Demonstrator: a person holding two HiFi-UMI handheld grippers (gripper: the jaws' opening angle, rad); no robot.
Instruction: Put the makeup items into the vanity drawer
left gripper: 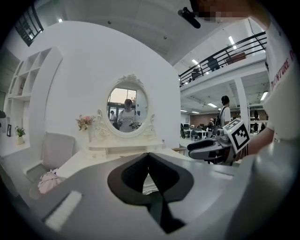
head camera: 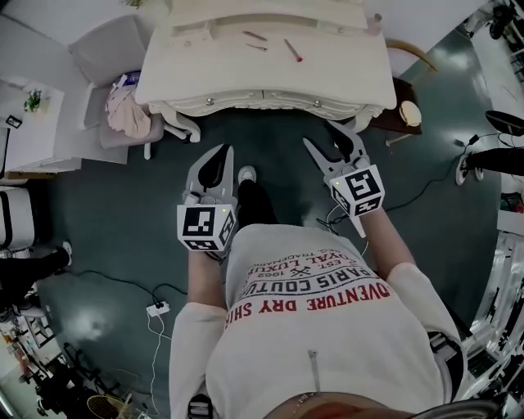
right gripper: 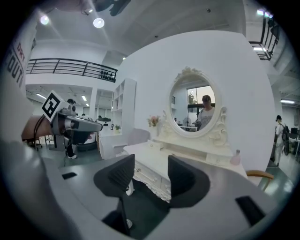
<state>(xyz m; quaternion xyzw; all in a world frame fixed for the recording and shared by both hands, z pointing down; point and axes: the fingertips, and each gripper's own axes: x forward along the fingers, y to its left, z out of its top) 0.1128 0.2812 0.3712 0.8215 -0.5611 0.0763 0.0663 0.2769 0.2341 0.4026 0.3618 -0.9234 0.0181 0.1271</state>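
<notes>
The white vanity [head camera: 344, 69] stands ahead of me, its drawer front [head camera: 262, 103] with two knobs flush with the table. On its top lie two thin pencils [head camera: 255, 36] and a red-tipped stick [head camera: 293, 51]. My left gripper [head camera: 219, 155] hangs over the floor short of the vanity's left half, jaws shut and empty; in the left gripper view [left gripper: 149, 154] the tips meet. My right gripper [head camera: 327, 135] is held just short of the right half, jaws open with nothing between them; in the right gripper view [right gripper: 151, 174] the drawer front shows through the gap.
A small pink bottle [head camera: 374, 20] stands at the vanity's back right corner. An oval mirror [left gripper: 127, 111] rises behind the top. A grey chair with pink cloth [head camera: 123, 106] stands left, a wooden chair [head camera: 407, 113] right. A power strip [head camera: 157, 308] and cables lie on the floor.
</notes>
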